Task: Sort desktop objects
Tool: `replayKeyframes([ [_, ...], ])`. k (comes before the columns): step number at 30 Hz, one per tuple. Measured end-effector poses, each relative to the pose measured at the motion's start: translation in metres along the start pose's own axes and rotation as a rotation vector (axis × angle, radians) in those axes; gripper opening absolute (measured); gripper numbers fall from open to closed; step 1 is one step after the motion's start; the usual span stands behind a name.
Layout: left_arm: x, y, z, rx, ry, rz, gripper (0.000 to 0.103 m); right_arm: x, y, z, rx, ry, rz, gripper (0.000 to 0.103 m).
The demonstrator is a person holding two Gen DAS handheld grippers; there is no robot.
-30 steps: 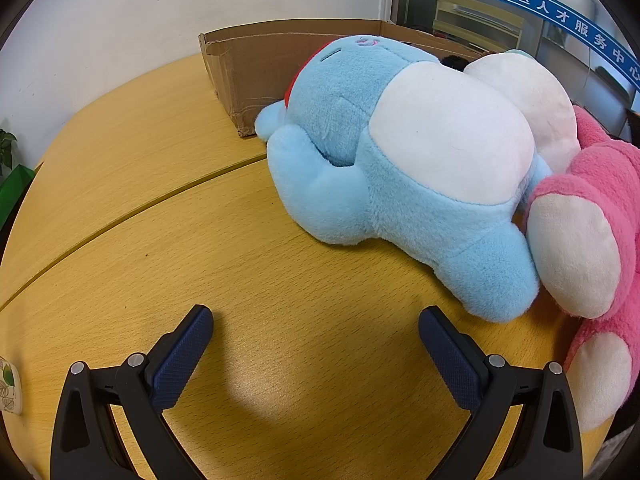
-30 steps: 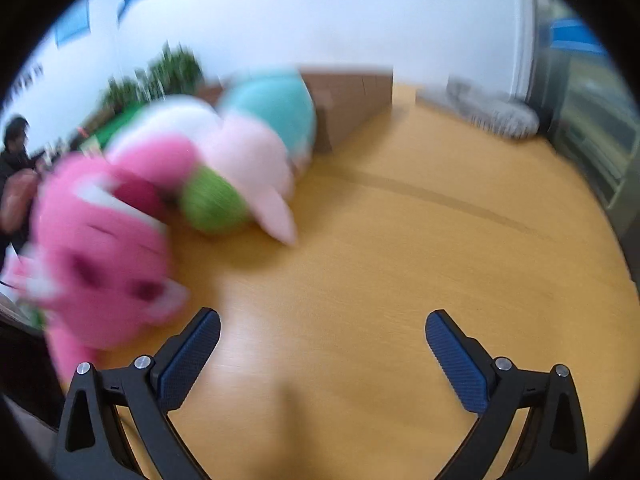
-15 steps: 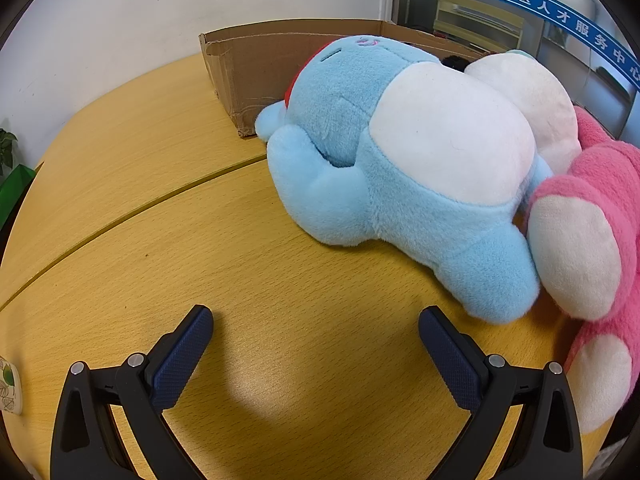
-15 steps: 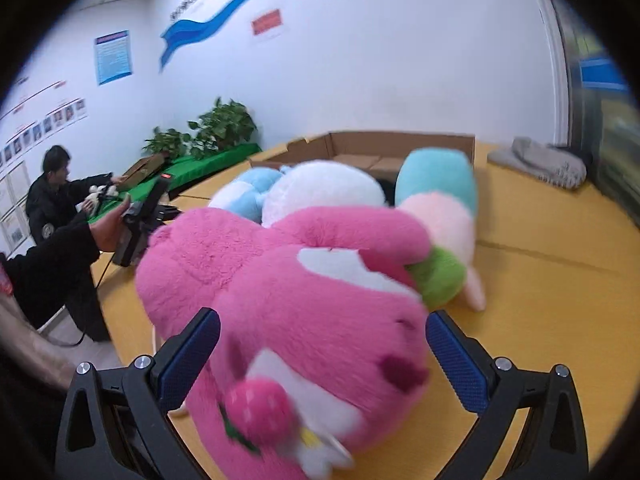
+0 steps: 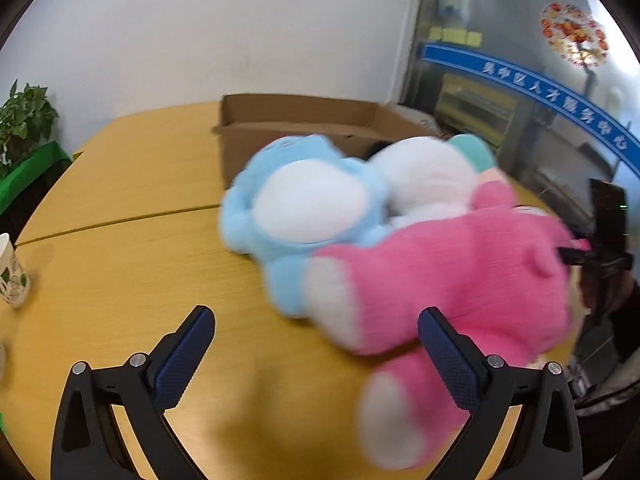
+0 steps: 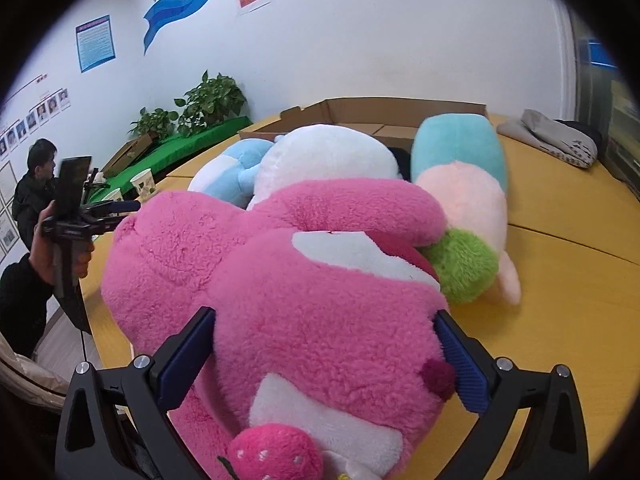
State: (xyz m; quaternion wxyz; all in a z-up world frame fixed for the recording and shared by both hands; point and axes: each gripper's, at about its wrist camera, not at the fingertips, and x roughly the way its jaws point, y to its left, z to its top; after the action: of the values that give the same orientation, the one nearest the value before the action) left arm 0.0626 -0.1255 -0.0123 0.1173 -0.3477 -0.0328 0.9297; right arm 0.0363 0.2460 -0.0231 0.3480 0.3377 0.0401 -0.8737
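A pink plush bear (image 6: 304,312) lies on the yellow table at its near edge; it also shows in the left wrist view (image 5: 460,276). A light blue plush (image 5: 304,208) lies beside it, with a white plush (image 5: 428,176) and a teal-pink-green plush (image 6: 460,200) behind. An open cardboard box (image 5: 296,120) stands behind them. My right gripper (image 6: 324,356) is open with its fingers either side of the bear's head. My left gripper (image 5: 316,352) is open and empty above the table, just left of the bear's leg.
A paper cup (image 5: 12,276) stands at the table's left edge; more cups (image 6: 144,186) show in the right wrist view. A grey cloth bundle (image 6: 556,140) lies at the far right. A seated person (image 6: 36,196) and potted plants (image 6: 208,100) are beyond the table.
My left gripper has pulled back and turned right, so the pink bear is now in front of it. My right gripper has moved forward around the bear's head.
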Motion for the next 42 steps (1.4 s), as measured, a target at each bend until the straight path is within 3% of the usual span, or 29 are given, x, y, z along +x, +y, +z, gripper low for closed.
replayKeyframes([
  [5,0.013,-0.035,-0.002,0.014,0.015,-0.023,0.103,-0.001,-0.001,0.001,0.019,-0.018,-0.001,0.103],
  [11,0.021,-0.037,-0.006,-0.044,0.011,-0.052,0.103,-0.027,-0.003,-0.002,0.061,-0.038,-0.022,0.103],
  [15,0.023,-0.034,-0.008,-0.082,0.010,-0.061,0.103,-0.022,-0.003,-0.006,0.087,-0.017,-0.036,0.103],
  [19,0.009,-0.029,-0.008,-0.092,-0.009,-0.071,0.103,-0.022,-0.004,-0.004,0.098,-0.025,-0.032,0.103],
  [24,-0.014,-0.035,-0.011,-0.067,-0.048,-0.120,0.103,-0.038,-0.002,-0.001,0.053,-0.040,-0.096,0.103],
  [28,-0.022,-0.041,-0.019,-0.054,-0.060,-0.160,0.103,-0.044,0.000,-0.007,0.061,-0.034,-0.083,0.103],
  [34,-0.004,-0.037,-0.032,-0.095,0.014,-0.190,0.103,-0.036,-0.008,-0.021,0.120,-0.018,-0.056,0.103],
  [37,0.011,-0.029,-0.040,-0.143,0.072,-0.166,0.080,-0.030,-0.014,-0.020,0.152,-0.040,-0.041,0.094],
  [39,0.011,-0.021,-0.043,-0.191,0.072,-0.176,0.066,-0.026,-0.018,-0.020,0.179,-0.049,-0.023,0.081],
  [42,0.005,-0.014,-0.045,-0.219,0.070,-0.167,0.047,-0.029,-0.017,-0.022,0.183,-0.066,-0.010,0.075],
])
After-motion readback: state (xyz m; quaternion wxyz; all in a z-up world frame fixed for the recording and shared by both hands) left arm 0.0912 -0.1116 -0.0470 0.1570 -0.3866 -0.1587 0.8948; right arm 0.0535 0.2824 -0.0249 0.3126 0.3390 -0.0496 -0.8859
